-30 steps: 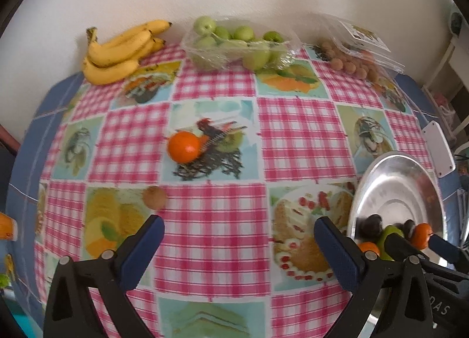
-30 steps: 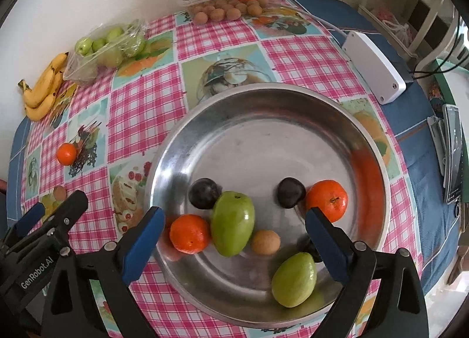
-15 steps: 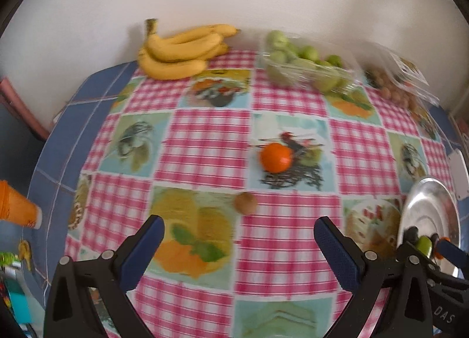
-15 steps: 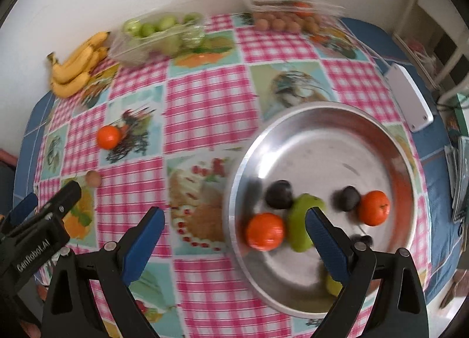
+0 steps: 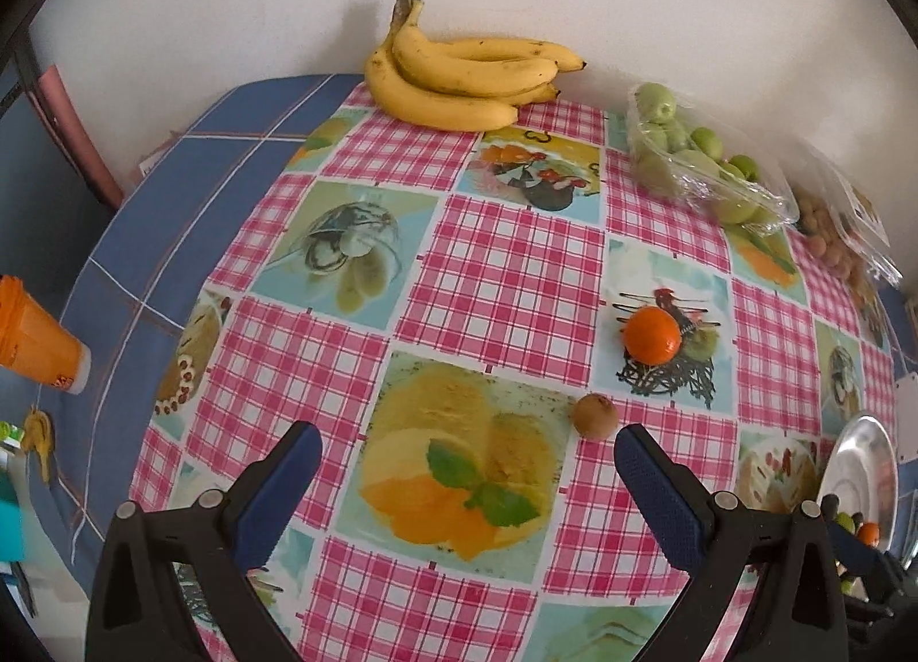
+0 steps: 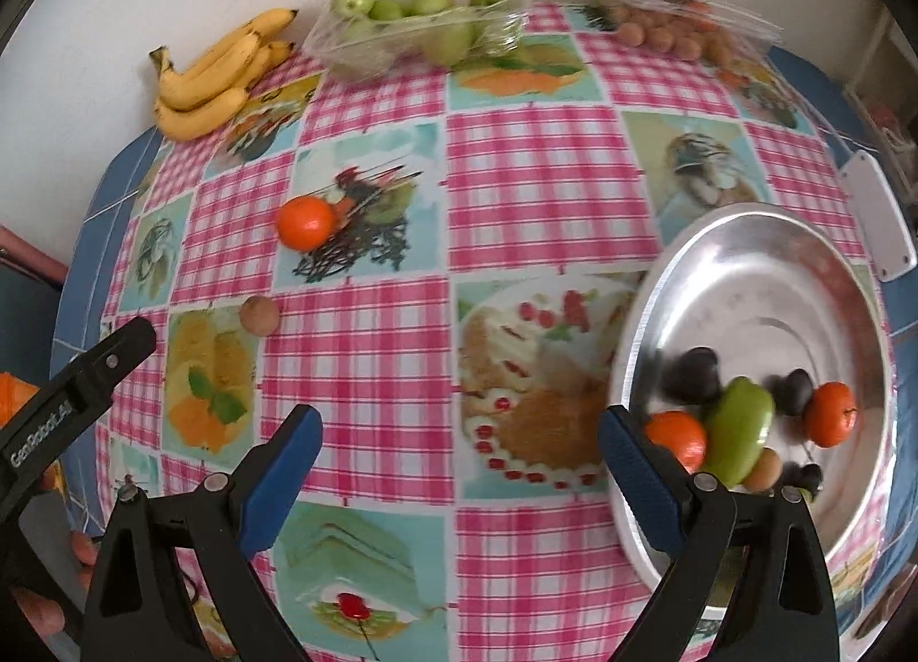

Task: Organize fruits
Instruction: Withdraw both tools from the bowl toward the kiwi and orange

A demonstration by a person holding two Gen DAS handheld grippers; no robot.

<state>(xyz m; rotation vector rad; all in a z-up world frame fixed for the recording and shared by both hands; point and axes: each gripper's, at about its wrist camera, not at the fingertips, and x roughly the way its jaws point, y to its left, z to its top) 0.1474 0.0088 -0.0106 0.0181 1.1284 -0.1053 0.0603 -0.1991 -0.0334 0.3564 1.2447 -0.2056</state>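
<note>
A loose orange (image 5: 652, 334) (image 6: 305, 222) lies on the checked tablecloth, with a small brown fruit (image 5: 595, 416) (image 6: 259, 313) near it. My left gripper (image 5: 467, 481) is open, the brown fruit just beyond its right finger. My right gripper (image 6: 459, 455) is open over bare cloth, left of the steel bowl (image 6: 803, 272) (image 5: 866, 455). The bowl holds two oranges (image 6: 830, 413), a green pear (image 6: 737, 432), dark plums (image 6: 691, 372) and a brown fruit. The left gripper's finger (image 6: 86, 369) shows at the left edge of the right wrist view.
Bananas (image 5: 465, 74) (image 6: 215, 71) lie at the back by the wall. A clear pack of green fruits (image 5: 700, 163) (image 6: 419, 28) and a pack of small brown fruits (image 6: 677, 25) sit beside them. An orange cup (image 5: 34, 341) stands far left. A white device (image 6: 878, 214) lies right of the bowl.
Both grippers have swung left. The bowl has slid to the right in both views; the loose orange and brown fruit now sit closer to the left gripper. Both stay open.
</note>
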